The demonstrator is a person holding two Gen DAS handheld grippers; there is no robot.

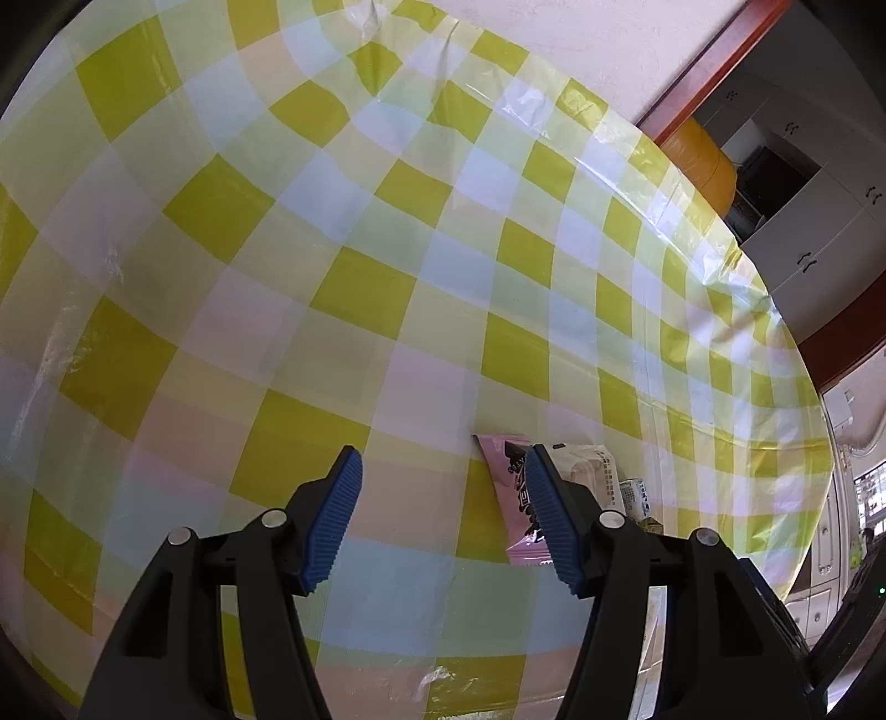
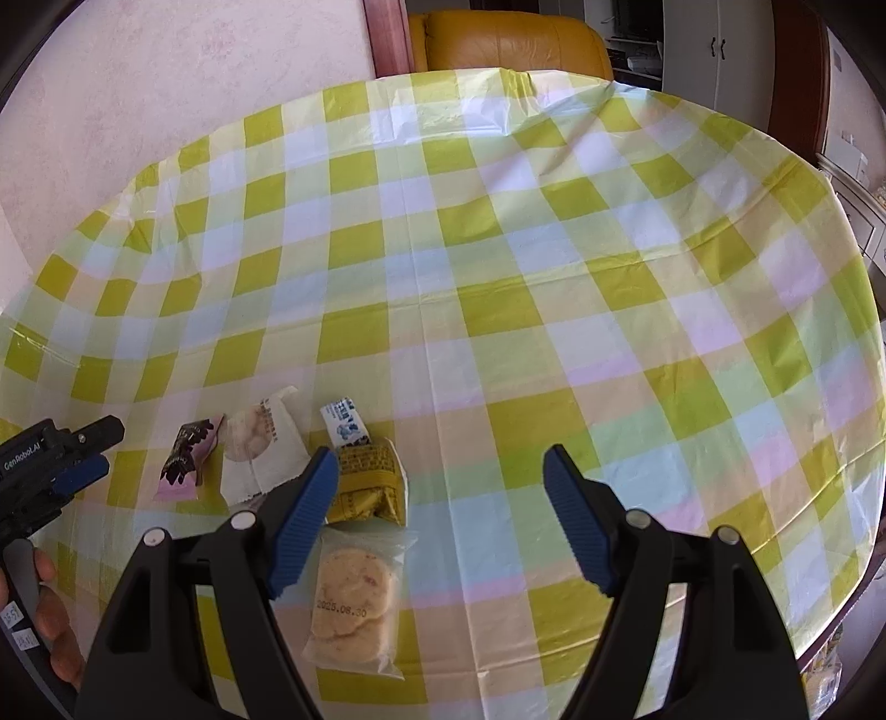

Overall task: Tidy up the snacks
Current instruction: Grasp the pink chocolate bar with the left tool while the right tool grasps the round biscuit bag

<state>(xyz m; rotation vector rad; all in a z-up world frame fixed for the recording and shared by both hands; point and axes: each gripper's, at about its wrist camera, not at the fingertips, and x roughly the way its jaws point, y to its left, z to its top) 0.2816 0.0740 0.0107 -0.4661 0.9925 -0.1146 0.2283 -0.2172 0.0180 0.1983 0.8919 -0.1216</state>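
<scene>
Several snacks lie near the table's front in the right wrist view: a pink and black packet [image 2: 187, 458], a white cookie packet [image 2: 260, 451], a small white and blue packet [image 2: 346, 423], a yellow packet [image 2: 370, 487] and a clear bag of round crackers [image 2: 357, 601]. My right gripper [image 2: 440, 523] is open and empty above the table, its left finger beside the yellow packet. My left gripper [image 1: 443, 518] is open and empty; the pink packet [image 1: 518, 498] and white packet [image 1: 595, 471] lie by its right finger. The left gripper also shows at the right wrist view's left edge [image 2: 83, 451].
A yellow-green checked plastic cloth [image 2: 498, 277] covers the table. A pale wall stands behind the table on the left. A yellow leather chair [image 2: 509, 39] and white cabinets [image 2: 736, 50] stand beyond the far edge.
</scene>
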